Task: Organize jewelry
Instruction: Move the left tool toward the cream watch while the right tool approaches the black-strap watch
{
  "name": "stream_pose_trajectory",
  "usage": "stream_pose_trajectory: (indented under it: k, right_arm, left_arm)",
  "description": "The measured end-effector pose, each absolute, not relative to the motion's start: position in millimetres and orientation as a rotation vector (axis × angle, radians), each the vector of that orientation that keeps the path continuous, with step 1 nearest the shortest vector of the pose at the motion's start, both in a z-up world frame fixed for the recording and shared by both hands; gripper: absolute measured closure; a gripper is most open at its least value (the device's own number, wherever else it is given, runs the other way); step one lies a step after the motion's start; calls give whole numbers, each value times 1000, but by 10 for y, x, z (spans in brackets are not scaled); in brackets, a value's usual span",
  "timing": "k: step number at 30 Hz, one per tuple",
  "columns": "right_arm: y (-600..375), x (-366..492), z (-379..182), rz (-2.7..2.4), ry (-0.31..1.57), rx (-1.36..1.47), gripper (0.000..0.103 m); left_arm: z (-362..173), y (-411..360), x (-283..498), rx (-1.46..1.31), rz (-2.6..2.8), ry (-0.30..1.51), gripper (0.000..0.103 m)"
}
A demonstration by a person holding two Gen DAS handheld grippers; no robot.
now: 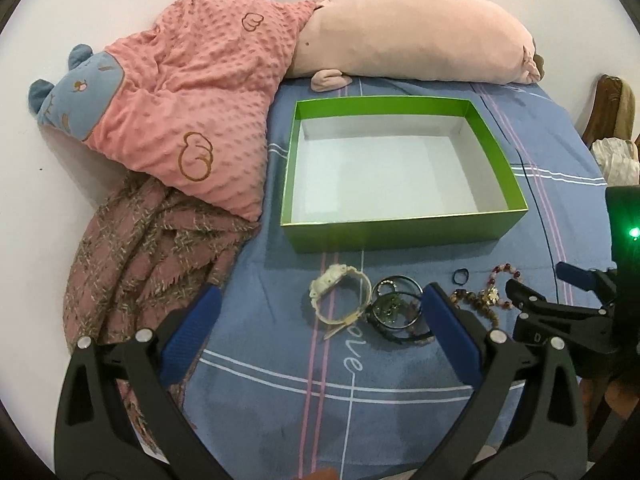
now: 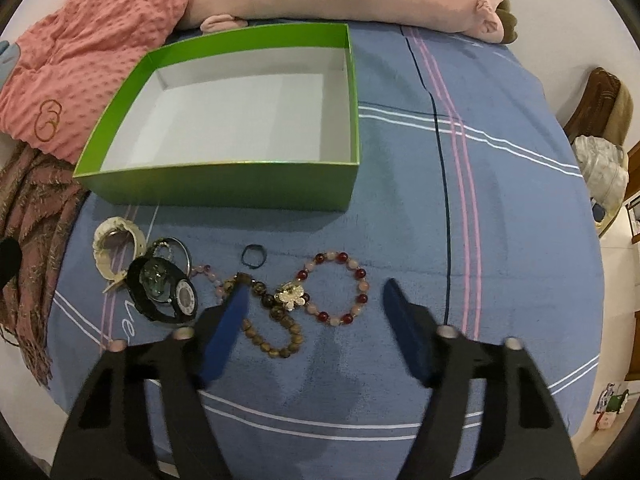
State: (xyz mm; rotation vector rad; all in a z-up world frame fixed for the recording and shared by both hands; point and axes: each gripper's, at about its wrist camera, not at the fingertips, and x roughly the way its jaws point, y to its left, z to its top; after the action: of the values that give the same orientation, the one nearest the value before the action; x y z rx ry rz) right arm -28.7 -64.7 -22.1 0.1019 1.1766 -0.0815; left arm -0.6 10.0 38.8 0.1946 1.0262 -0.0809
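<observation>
**Jewelry sorting at its outset: box empty, every piece on the bed**

The green rectangular cardboard box with a white interior (image 2: 224, 184) serves as your landmark; it sits on the blue striped bedspread (image 2: 500, 240), and nothing lies inside it. By this evidence no piece has yet been put away, so the whole task appears to remain.

All the jewelry lies in a row just in front of the box's near wall. Below its left corner is the cream-white bangle watch (image 2: 114, 252), touching the black oval-strap watch with a round dial (image 2: 164, 292) and thin metal rings. Below its middle lies the small black ring (image 2: 253, 258), then the brown wooden-bead bracelet (image 2: 276, 332). Below its right corner is the red-and-pink bead bracelet with a gold flower charm (image 2: 340, 288).

Your right gripper (image 2: 316, 292) hangs over the two bead bracelets, jaws partly parted and gripping nothing. Your left gripper (image 1: 320, 308) stands wide and empty, straddling the two watches.

Five or more pieces are judged still to go in.
</observation>
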Motion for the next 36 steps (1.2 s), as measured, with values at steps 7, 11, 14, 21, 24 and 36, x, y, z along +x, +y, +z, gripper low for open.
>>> stream_pose_trajectory:
  k: [7,11,14,21,24,36]
  right_arm:
    - [-637,-238,-290,-77,1193,108,41]
    - [-641,-218,-335,-76,1205,112,41]
    - [-645,-206,-365,-78,1211,115,41]
    - [-670,-176,-456,-87,1236,112,41]
    - [-667,-157,-486,-90,1248,107,41]
    - [-594,-40,-569,-65,1273,81,29]
  left_arm:
    - [355,64,35,202,-102,1029,2]
    - [321,36,47,204,-116,1028,4]
    - [228,27,86,201,-123,1058,13]
    - [-55,20,195,192,-125,1153,29]
    - [-168,18,250,182,-132,1191,29]
    - [-546,128,475,111,-159,1320,14]
